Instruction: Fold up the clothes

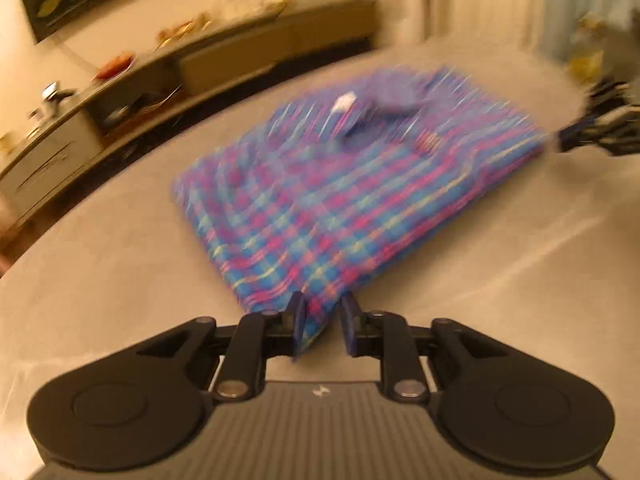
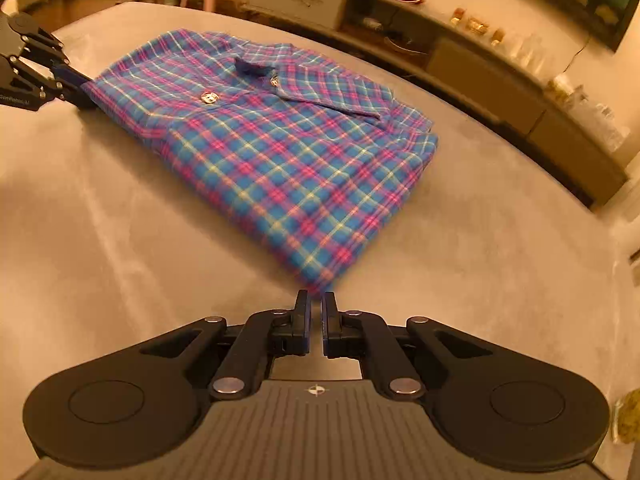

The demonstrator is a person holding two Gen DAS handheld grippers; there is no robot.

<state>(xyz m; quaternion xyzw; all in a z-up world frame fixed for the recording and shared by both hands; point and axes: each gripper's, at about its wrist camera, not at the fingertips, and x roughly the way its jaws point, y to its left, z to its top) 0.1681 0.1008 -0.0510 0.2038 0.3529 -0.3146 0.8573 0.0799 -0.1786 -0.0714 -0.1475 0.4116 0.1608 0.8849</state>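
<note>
Lying on: the grey bed (image 2: 120, 240), a folded plaid shirt (image 2: 272, 152), collar up.
Left gripper (image 1: 322, 322): fingers apart, a shirt corner between them, touching the left pad; the view is blurred.
Right gripper (image 2: 316, 320): fingers nearly together, nothing between them, shirt corner just ahead of the tips.
Beyond both: a low sideboard (image 2: 500, 80) along the wall.
</note>
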